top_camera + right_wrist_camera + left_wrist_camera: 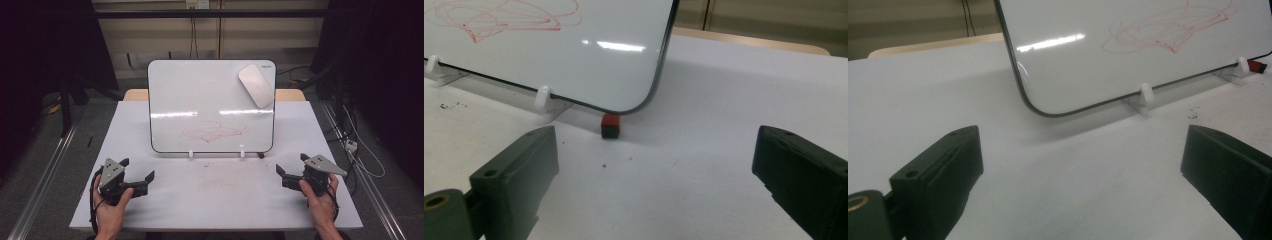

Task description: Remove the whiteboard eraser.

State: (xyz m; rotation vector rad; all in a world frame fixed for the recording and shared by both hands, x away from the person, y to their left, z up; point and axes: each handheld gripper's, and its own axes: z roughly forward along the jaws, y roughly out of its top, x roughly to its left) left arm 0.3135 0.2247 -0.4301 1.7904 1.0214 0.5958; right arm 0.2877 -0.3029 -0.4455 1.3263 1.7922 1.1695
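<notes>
Both hand-held grippers, left (139, 172) and right (291, 166), rest released and empty before the whiteboard (211, 106).

Whiteboard (1128, 45) runs off the top of my left gripper view. Red-and-black block (610, 125) partly tucked under the board's corner; can't identify it. Specks (449, 105) on the table (724, 100) too small to tell.

Overhead light streaks glare across the whiteboard (211, 105). The room's edges sink into darkness. Near jaws blur in both gripper views.
</notes>
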